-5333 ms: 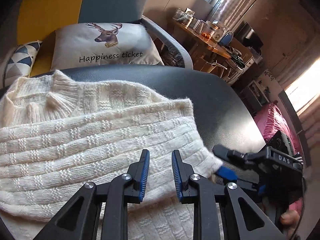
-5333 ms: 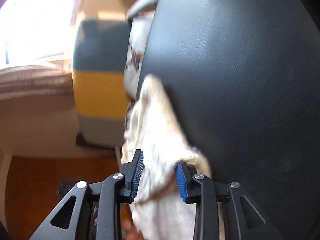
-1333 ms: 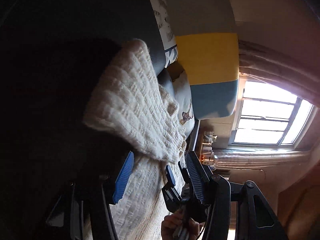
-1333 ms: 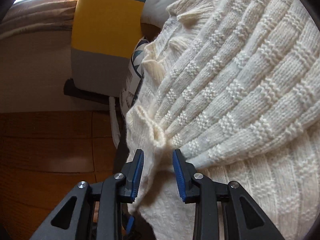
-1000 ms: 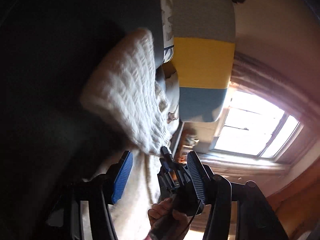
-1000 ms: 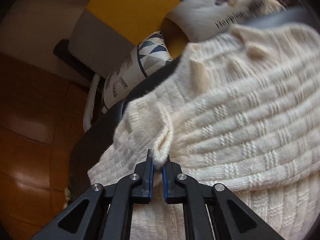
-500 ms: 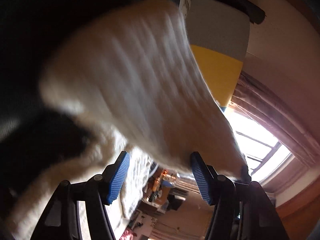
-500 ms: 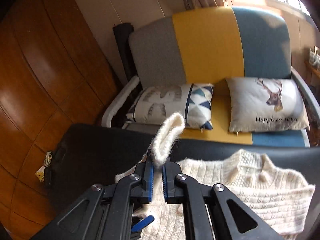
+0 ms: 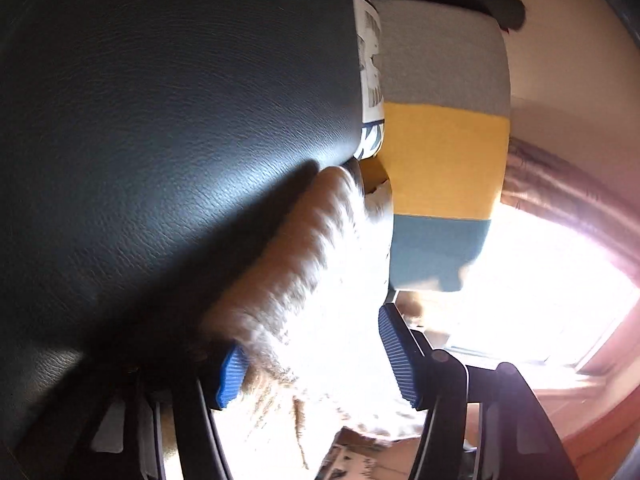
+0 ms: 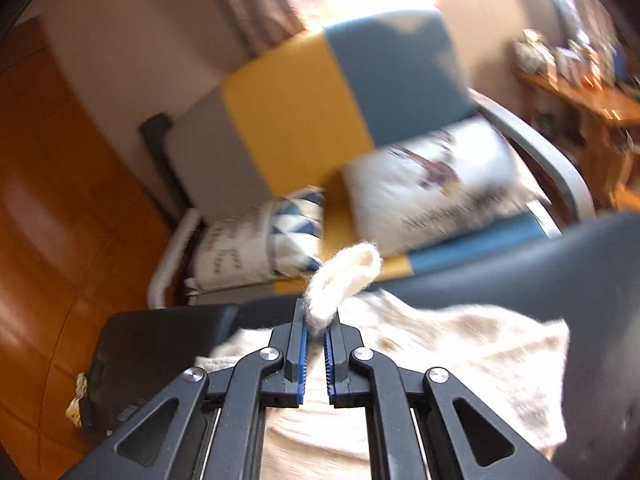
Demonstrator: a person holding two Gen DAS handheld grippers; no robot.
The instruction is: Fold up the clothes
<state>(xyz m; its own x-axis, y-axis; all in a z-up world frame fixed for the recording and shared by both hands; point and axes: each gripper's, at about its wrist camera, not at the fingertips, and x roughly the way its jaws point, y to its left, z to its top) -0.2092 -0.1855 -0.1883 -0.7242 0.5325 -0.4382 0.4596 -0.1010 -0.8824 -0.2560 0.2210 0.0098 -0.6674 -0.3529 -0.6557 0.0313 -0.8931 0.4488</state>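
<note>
Your right gripper pinches an edge of the cream sweater and lifts it off the black table for folding over. Your left gripper is spread wide around the knit.

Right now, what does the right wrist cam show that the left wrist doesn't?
Right wrist only: the right gripper shut on a loop of the cream sweater, the deer cushion, the wooden side table.

Left wrist only: the left gripper, jaws wide apart with blurred, overexposed knit between them, and the bright window.

Both: sweater, black table, grey-yellow-blue sofa.
</note>
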